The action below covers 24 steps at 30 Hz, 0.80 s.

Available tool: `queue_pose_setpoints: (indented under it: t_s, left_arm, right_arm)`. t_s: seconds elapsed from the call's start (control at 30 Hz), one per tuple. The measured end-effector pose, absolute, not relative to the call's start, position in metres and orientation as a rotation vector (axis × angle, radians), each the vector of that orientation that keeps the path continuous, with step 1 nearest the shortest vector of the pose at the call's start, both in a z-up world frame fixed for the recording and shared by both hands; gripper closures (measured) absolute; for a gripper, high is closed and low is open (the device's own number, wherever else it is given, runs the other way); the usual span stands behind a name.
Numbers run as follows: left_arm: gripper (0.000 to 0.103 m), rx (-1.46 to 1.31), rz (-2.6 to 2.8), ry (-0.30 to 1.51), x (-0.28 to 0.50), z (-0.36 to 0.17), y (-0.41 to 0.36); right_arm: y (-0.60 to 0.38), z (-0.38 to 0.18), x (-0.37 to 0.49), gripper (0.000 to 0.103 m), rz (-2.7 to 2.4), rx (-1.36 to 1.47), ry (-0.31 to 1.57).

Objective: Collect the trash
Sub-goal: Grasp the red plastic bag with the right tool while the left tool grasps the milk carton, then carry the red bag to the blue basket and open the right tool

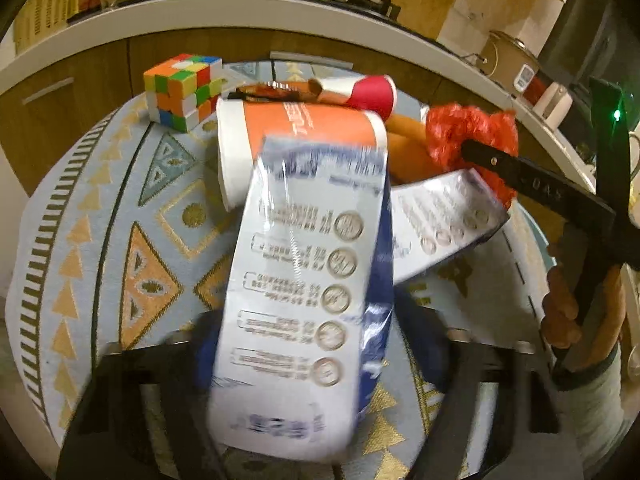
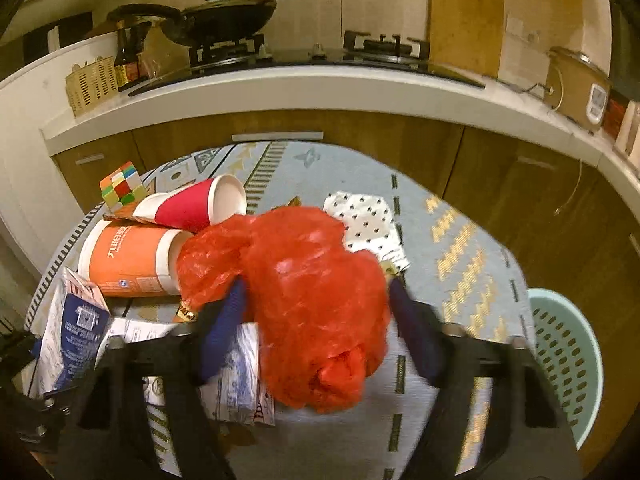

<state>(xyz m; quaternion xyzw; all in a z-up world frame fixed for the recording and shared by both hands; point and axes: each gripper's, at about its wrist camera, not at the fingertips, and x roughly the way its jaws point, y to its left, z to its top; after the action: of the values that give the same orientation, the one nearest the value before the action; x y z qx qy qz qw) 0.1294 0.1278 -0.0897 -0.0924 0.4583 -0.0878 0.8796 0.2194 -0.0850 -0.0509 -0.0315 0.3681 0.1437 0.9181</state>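
A blue-and-white drink carton (image 1: 300,300) stands tilted between my left gripper's (image 1: 312,320) blue pads, which press on its sides; it shows at the left edge of the right wrist view (image 2: 76,320). My right gripper (image 2: 316,286) is shut on a crumpled red plastic bag (image 2: 312,304), with one of its black fingers (image 1: 500,164) inside the bag (image 1: 472,128) in the left wrist view. An orange-and-white paper cup (image 2: 132,264) and a red paper cup (image 2: 188,208) lie on their sides behind them. A second, flattened carton (image 2: 236,368) lies under the bag.
A round table with a patterned cloth (image 2: 460,240) carries everything. A colour cube (image 2: 120,186) sits at its far left, a dotted white wrapper (image 2: 368,224) behind the bag. A pale green perforated bin (image 2: 568,360) stands at the right. The kitchen counter (image 2: 320,92) runs behind.
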Motion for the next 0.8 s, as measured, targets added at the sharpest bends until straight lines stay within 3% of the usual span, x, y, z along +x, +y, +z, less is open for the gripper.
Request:
queue_pose_setpoints:
  t_s: [0.1,0.2,0.47,0.8]
  left_arm:
    - [0.042,-0.211,-0.172,0.936,0.124,-0.09,0.129]
    - [0.043,-0.238,-0.168,0.882,0.112,-0.077,0.134]
    - [0.043,-0.212,-0.184,0.755,0.101,-0.024,0.117]
    - [0.042,-0.106,-0.331,0.707,0.137,0.01,0.014]
  right_arm:
    - [-0.087,-0.049,0.215,0.069,0.294,-0.069,0.741]
    - [-0.093,-0.042,0.207,0.073,0.316,-0.044,0.708]
    - [-0.126,0.0,0.186,0.074,0.302,0.05,0.582]
    - [-0.231,0.03,0.154,0.074,0.131,0.146,0.499]
